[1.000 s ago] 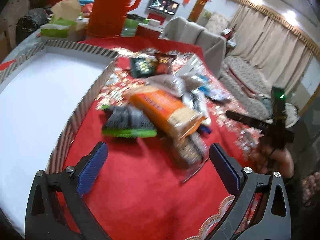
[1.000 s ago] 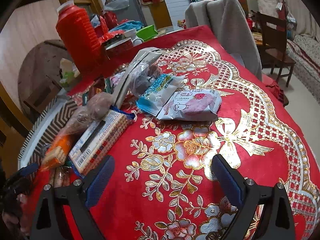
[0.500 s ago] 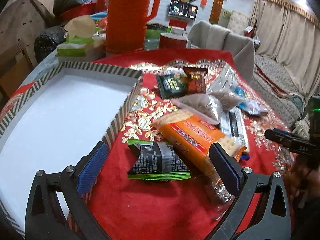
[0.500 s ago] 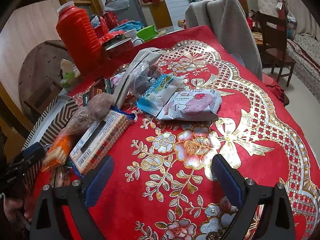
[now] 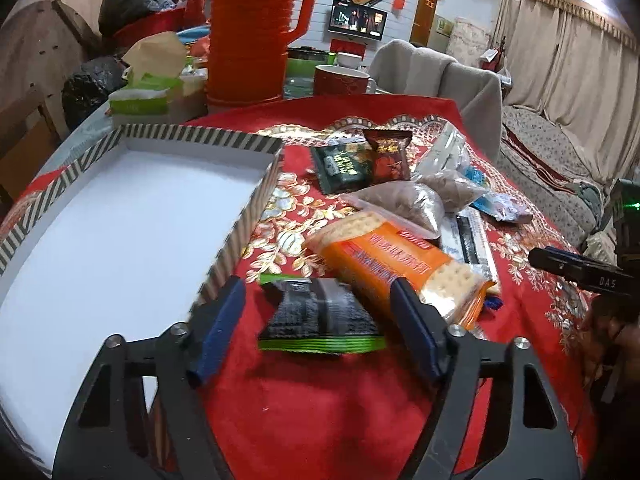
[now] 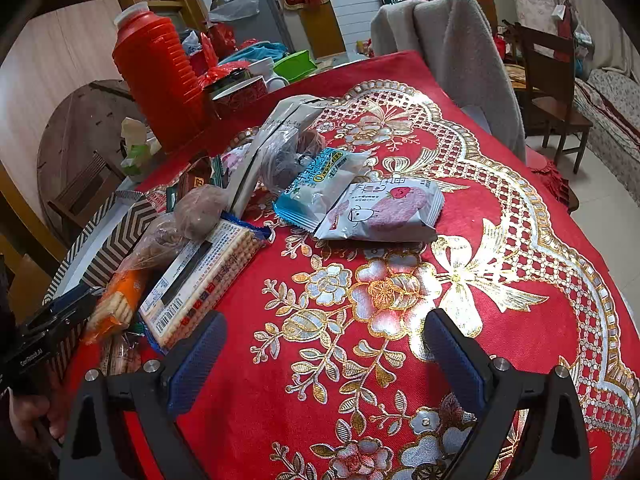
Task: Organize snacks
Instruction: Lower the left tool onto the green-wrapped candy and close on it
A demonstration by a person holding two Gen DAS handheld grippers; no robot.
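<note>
Left wrist view. Left gripper (image 5: 318, 322): jaws spread, blue pads either side of a black packet (image 5: 320, 314) with green edges that lies flat on the red cloth (image 5: 320, 408); pads not seen touching it. Orange cracker pack (image 5: 394, 264) at 1 o'clock from the packet, overlapping its far corner and passing just behind the right pad. Striped tray (image 5: 208, 138) with a bare white floor at 10 o'clock, its near corner just beside the left pad. Past the crackers, toward 12 to 1 o'clock: clear bag of brown bits (image 5: 404, 200), dark green packet (image 5: 344, 168), dark red packet (image 5: 388, 156) leaning on it. Red thermos (image 5: 252, 28), tissue box (image 5: 140, 98) and red mug (image 5: 340, 80) at the table's far edge, 11 to 12 o'clock. This view alone shows the tray floor and the black packet.

Right wrist view. Right gripper (image 6: 324, 354): jaws spread wide over bare embroidered cloth, nothing between them. Pink packet (image 6: 382, 210) at 12 o'clock, well ahead of the pads; blue-and-white packet (image 6: 316, 184) touching its left side. White cracker pack (image 6: 200, 280) with a barcode at 10 o'clock, near the left pad, the orange cracker pack seen end-on beside it. Only a corner of the tray wall shows here, at 9 o'clock. The pink and blue-and-white packets show clearly in this view alone. Grey-draped chair (image 6: 448, 52) at 1 o'clock beyond the table.
</note>
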